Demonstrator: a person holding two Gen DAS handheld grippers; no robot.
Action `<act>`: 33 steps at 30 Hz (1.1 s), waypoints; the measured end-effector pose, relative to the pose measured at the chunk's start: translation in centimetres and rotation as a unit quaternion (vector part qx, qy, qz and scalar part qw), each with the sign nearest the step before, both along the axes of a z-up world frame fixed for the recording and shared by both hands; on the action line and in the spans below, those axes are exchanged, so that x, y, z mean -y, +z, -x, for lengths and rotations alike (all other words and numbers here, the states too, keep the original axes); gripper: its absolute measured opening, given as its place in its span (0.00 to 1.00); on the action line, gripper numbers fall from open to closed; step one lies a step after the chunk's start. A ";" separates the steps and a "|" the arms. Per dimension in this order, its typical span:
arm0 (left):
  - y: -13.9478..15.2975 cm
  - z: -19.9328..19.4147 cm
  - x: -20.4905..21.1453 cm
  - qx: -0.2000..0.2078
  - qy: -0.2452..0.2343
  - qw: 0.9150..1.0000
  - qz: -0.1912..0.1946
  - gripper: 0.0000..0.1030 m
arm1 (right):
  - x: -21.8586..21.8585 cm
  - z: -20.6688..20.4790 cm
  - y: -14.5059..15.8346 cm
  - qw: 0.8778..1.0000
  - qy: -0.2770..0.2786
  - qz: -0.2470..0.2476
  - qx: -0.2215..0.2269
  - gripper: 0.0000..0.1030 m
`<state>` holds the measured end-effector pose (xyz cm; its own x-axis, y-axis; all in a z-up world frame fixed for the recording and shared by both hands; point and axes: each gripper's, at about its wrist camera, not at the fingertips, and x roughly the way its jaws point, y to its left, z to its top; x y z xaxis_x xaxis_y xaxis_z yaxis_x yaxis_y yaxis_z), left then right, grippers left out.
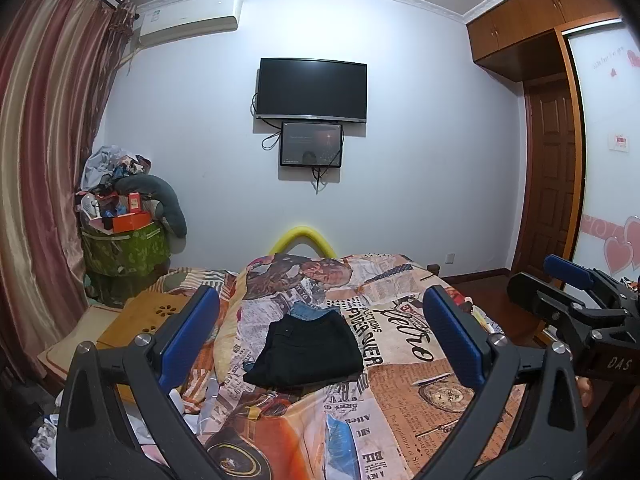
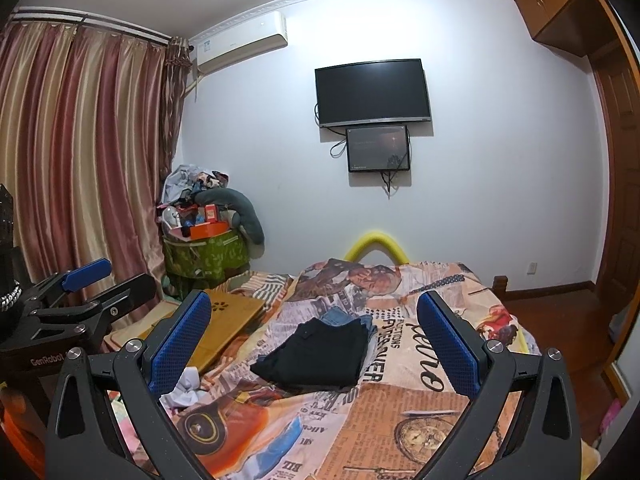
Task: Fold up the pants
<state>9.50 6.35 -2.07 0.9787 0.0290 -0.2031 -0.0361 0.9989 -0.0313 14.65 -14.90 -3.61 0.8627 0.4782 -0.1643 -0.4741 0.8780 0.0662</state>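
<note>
The left tool (image 1: 320,344) is held level above the near end of the bed, its two blue-padded fingers (image 1: 188,336) spread wide apart with nothing between them, pointing toward the far wall. The right tool (image 2: 314,344) sits beside it in the same pose, also fully spread and holding nothing; each one shows at the edge of the other's view, so the two are side by side and apart, neither touching the cloth. Ahead of both, the black pants (image 1: 308,350) lie folded into a flat, roughly square bundle near the middle of the bed, resting on the newspaper-print bedspread (image 1: 400,380). A piece of blue denim (image 1: 310,312) sticks out from under their far edge. To the right of the bundle the bedspread lies flat out to the bed's right edge, where the wood floor (image 2: 560,308) begins. To the left there is a crumpled white cloth (image 2: 186,392) near the left tool and a wooden board (image 2: 224,320) lying along the left side of the bed. Beyond the foot of the bed a yellow foam arch (image 1: 302,238) rises, and in the left corner a heaped green basket (image 1: 128,252) stands by the curtains (image 1: 44,160). A dark television (image 1: 312,90) hangs on the far wall, with a smaller screen (image 1: 311,144) just below it.
</note>
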 end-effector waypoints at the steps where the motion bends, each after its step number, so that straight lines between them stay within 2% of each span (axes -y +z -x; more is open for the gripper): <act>1: 0.0 0.0 0.0 0.000 0.000 1.000 0.000 1.00 | 0.0 0.0 0.1 1.000 0.000 -0.001 0.000 0.99; 33: -0.2 -0.5 -0.1 -0.017 -0.021 1.000 -0.002 1.00 | -0.1 0.1 -0.2 1.000 -0.002 -0.005 -0.004 0.99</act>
<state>9.97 6.49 -2.23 0.9716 -0.0104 -0.2366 0.0043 0.9996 -0.0265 14.50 -14.84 -3.80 0.8637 0.4757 -0.1665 -0.4692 0.8795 0.0790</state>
